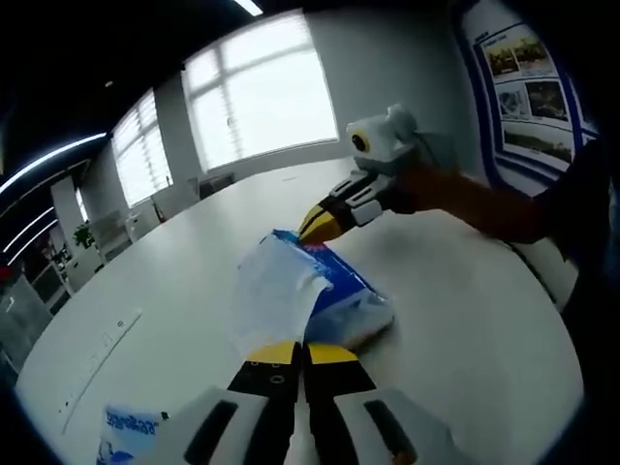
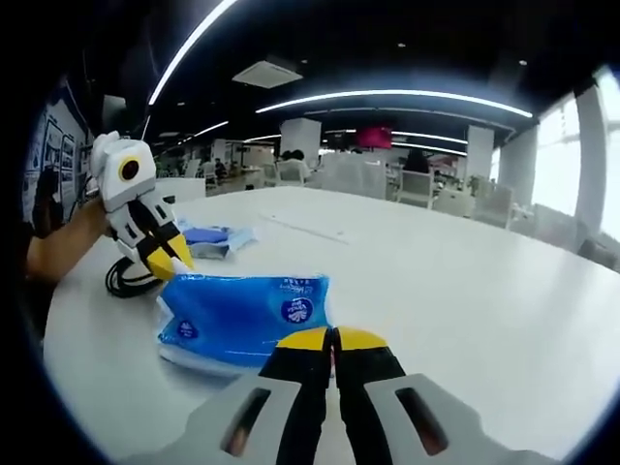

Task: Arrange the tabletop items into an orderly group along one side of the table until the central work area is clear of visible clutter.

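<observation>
In the left gripper view, a small blue-and-white packet (image 1: 129,431) is seen at the lower left of the frame, lying on the white table (image 1: 194,262) and partly cut off by the edge. At the bottom centre, the left gripper (image 1: 304,349) rises with its yellow-tipped black jaws pressed together side by side; nothing is seen between them, though their tips lie against the near edge of a blue tissue pack (image 1: 320,291), so whether a fold of wrapper is pinched cannot be told. The tissue pack sits at the centre of the frame with a white sheet (image 1: 271,291) standing up from its left part. Just above and right of the pack, the right gripper (image 1: 320,225) enters from the upper right, held by a hand (image 1: 426,189); its yellow tips are together and reach the far end of the pack. In the right gripper view, a coiled black cable (image 2: 126,276) lies on the table (image 2: 465,281) at the left, beside the left gripper (image 2: 170,262), which points down with its yellow tips closed just above the left end of the blue tissue pack (image 2: 247,318). A second, smaller blue packet (image 2: 215,238) lies further back, in the upper left of the table. At the bottom centre, the right gripper (image 2: 333,339) shows its jaws closed together, tips touching the near right edge of the tissue pack, with no grasp discernible.
</observation>
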{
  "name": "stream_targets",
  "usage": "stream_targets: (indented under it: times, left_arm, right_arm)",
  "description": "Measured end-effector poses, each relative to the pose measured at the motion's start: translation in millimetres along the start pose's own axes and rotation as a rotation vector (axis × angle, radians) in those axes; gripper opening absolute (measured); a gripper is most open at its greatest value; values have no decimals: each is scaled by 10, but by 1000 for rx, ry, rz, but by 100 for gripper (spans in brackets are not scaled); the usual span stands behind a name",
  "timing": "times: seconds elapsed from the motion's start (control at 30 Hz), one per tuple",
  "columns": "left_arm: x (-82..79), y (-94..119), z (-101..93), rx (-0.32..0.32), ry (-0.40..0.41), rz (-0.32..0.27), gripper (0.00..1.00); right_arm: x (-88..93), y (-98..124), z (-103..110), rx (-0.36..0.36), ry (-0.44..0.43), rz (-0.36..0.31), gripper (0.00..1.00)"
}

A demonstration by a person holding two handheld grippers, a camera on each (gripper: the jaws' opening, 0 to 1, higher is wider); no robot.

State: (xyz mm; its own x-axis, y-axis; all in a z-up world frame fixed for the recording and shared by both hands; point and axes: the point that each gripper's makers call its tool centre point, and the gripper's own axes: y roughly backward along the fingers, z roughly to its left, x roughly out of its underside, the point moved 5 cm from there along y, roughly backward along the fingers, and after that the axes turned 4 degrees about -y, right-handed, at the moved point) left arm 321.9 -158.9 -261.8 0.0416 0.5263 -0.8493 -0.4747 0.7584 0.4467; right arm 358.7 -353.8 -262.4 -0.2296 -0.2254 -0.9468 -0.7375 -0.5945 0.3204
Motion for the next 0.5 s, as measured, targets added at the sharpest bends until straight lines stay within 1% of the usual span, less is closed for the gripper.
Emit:
stream_targets:
  times: [0.07,0.17,0.23,0.5]
  left_arm:
    - [-19,3,5,-2,-1,-5,0]
    - [-34,12,22,-8,-4,-8,0]
    - [-40,19,22,-9,-4,-10,0]
    - [-37,65,46,-22,-5,-12,0]
  right_arm:
    - [-53,34,26,18,13,-10,0]
    - [-88,69,75,41,33,-13,0]
    - [-103,74,77,45,31,-17,0]
    - [-98,91,137,73,19,-21,0]
